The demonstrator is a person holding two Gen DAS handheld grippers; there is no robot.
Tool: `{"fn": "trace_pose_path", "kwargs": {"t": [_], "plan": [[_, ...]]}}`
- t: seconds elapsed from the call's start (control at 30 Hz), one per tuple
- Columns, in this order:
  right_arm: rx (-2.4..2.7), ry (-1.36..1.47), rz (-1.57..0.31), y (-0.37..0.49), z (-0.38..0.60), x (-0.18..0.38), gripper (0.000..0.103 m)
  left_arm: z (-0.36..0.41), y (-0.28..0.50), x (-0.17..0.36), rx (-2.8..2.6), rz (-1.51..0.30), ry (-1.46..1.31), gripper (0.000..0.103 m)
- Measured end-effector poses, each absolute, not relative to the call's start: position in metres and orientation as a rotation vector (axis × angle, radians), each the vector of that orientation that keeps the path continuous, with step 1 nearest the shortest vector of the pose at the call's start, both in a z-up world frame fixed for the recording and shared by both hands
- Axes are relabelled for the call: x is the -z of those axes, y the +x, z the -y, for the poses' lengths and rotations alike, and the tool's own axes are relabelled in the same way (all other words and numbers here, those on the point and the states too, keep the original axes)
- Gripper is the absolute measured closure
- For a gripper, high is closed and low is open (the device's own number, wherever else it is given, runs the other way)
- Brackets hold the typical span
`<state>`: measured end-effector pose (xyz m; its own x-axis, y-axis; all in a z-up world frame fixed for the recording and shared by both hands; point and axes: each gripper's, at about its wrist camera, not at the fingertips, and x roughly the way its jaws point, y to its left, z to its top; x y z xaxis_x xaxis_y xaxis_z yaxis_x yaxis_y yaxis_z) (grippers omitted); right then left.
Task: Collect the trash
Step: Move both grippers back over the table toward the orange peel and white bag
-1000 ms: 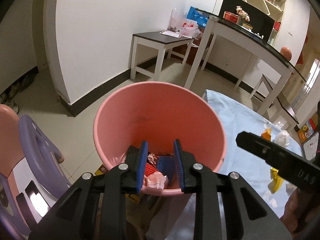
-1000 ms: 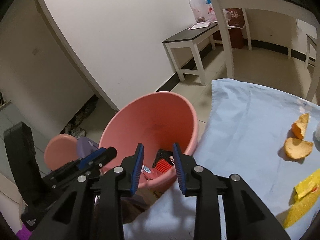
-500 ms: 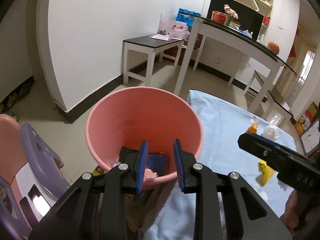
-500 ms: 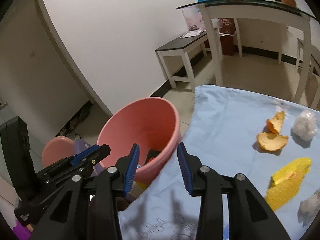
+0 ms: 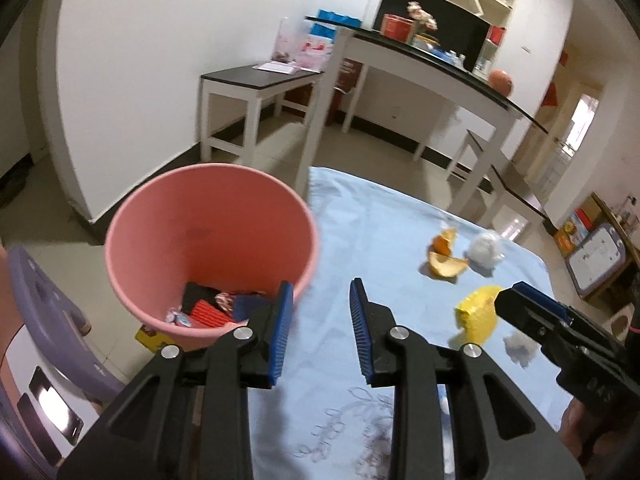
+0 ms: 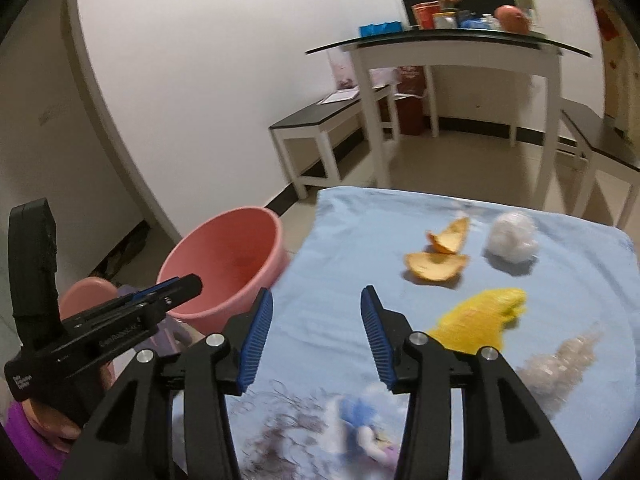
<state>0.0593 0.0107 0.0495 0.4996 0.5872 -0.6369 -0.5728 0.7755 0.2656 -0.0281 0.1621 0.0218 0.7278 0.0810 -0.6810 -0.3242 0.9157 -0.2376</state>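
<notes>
Right wrist view: our right gripper [image 6: 316,334] and left gripper [image 5: 318,330] gape empty; wrappers [image 5: 216,308] fill the bin [image 5: 160,200] lower left, 2 orange peels [image 6: 436,254] remain center-right.

A low dark-topped bench [image 5: 260,80] is parked against the white wall, papers laid on it. Behind, a tall white table [image 6: 452,46] is loaded with flowers and boxes.

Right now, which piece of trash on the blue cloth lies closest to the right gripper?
The yellow wrapper, just beyond the right gripper. The orange peels and white wad lie farther back.
</notes>
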Motion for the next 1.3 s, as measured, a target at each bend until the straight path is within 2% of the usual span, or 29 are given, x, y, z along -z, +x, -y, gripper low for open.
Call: {"fn": "trace_pose_path", "kwargs": {"t": [0.27,0.53,1.3], "plan": [[-0.575,0.068,-0.772,0.057,0.053,-0.047,0.058,-0.125,-0.022,-0.022,-0.146,-0.748,-0.269,0.074],[-0.466,0.131,-0.79,0.065,0.107,-0.037,0.058,-0.11,-0.005,-0.006,-0.072,-0.815,-0.32,0.074],[-0.403,0.181,-0.834,0.106,0.149,-0.016,0.057,-0.071,0.082,0.017,0.026,-0.866,-0.281,0.073]]}}
